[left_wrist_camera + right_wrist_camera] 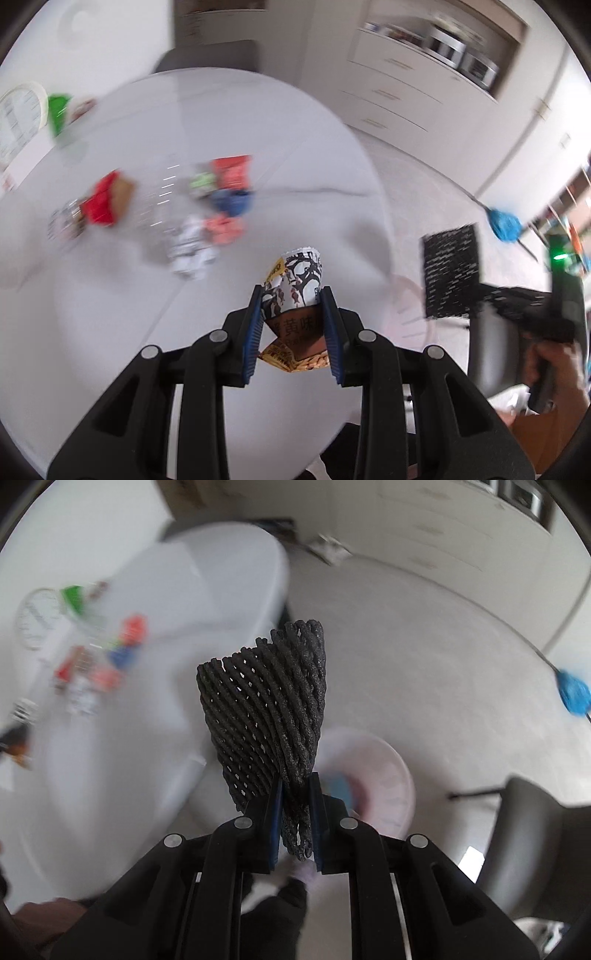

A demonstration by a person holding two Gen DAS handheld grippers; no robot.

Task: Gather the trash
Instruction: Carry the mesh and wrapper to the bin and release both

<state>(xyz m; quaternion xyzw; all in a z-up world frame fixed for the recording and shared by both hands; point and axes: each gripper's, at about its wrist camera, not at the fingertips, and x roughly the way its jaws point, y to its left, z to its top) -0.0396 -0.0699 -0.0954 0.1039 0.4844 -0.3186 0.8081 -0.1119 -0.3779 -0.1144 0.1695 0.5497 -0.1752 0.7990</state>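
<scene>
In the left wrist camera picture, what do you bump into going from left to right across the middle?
Red carton → crumpled white paper → snack wrapper in the left gripper → black foam net → blue mop head.

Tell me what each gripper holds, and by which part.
Left gripper: a printed snack wrapper, pinched across its lower half. Right gripper: a black foam net sleeve, pinched at its bunched lower end.

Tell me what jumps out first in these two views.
The black foam net, pinched in the right hand-held gripper, fills the centre of its view above a pale pink bin. The left hand-held gripper clamps a printed snack wrapper over the white table, with colourful trash beyond.
</scene>
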